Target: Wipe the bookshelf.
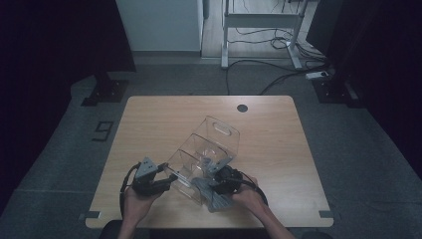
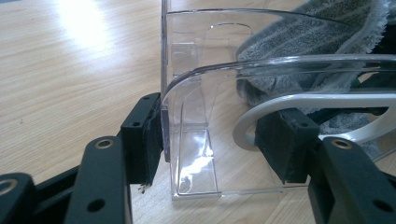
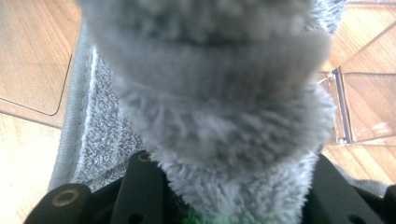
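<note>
Clear plastic bin (image 1: 206, 149) sits on the wooden counter (image 1: 149, 119), near the front edge, angled diagonally; a cut-out handle shows in its far end wall. Internal dividers visible through the walls.

Left gripper (image 1: 166, 180) at the bin's near-left corner. In the left gripper view its jaws stand apart with the bin's wall (image 2: 187, 135) between them: the left pad presses against the outer face of the wall's corner edge, the right pad sits inside, not quite closed on the plastic. A pale curved band crosses just above the right pad; what it belongs to is unclear.

Right gripper (image 1: 219, 185) just beside the bin's near-right side, clamped on a grey terry cloth (image 1: 211, 195). In the right gripper view the cloth (image 3: 219, 116) bulges out between the jaws, blurred from closeness, fuzzy pile, a lighter stitched hem along its left edge. Bin walls and counter grain visible behind it at right.

From the left gripper view, the cloth (image 2: 308, 51) is seen through the bin's clear walls, draped at the bin's far rim.

Both hands grip their tools at the counter's front edge.
</note>
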Action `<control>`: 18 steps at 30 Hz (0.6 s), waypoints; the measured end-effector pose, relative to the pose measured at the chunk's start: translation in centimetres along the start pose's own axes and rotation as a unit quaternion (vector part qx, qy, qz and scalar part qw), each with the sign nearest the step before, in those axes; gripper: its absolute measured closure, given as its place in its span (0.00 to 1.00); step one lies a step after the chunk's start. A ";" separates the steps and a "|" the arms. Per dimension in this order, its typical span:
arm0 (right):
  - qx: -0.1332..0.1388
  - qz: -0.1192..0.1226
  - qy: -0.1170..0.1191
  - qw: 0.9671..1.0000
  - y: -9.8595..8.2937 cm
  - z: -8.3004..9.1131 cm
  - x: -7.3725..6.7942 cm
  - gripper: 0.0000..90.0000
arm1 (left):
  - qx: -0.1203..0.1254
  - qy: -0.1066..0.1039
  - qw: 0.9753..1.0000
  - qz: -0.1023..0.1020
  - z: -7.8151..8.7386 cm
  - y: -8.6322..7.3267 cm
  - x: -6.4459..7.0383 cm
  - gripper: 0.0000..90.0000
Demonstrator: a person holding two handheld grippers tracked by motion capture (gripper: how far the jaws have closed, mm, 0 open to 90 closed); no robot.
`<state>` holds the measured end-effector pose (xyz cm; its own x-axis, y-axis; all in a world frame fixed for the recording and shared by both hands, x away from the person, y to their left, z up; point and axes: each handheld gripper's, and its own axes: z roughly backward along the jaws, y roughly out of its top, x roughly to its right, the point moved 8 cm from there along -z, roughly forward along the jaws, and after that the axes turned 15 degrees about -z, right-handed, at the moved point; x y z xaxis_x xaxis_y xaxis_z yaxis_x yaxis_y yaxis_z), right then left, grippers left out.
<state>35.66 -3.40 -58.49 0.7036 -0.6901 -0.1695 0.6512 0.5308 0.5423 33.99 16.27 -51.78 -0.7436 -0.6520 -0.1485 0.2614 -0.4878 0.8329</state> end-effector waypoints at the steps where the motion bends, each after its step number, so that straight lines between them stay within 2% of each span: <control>1: -0.002 -0.001 0.002 1.000 0.0 0.1 0.0 0.67 | 0.001 -0.002 1.000 -0.001 0.0 0.0 0.0 0.45; 5: -0.008 -0.007 0.010 1.000 -0.1 0.6 0.1 0.67 | 0.000 -0.010 1.000 -0.015 0.2 0.1 0.2 0.37; 7: -0.011 -0.008 0.013 1.000 -0.2 1.3 0.3 0.67 | -0.002 -0.012 1.000 -0.023 0.2 0.0 0.4 0.27; 11: -0.010 -0.015 0.022 1.000 -0.1 2.2 0.4 0.67 | -0.022 -0.017 0.999 -0.044 0.4 -0.5 0.8 0.20; 18: 0.003 -0.025 0.052 0.998 1.1 4.7 0.0 0.67 | -0.040 -0.027 0.997 -0.052 1.0 -1.4 0.5 0.16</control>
<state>35.07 -5.14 -54.03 0.6963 -0.6608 -0.2800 0.6845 0.4941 0.5361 32.61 17.22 -52.49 -0.8003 -0.5647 -0.2017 0.2279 -0.5976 0.7687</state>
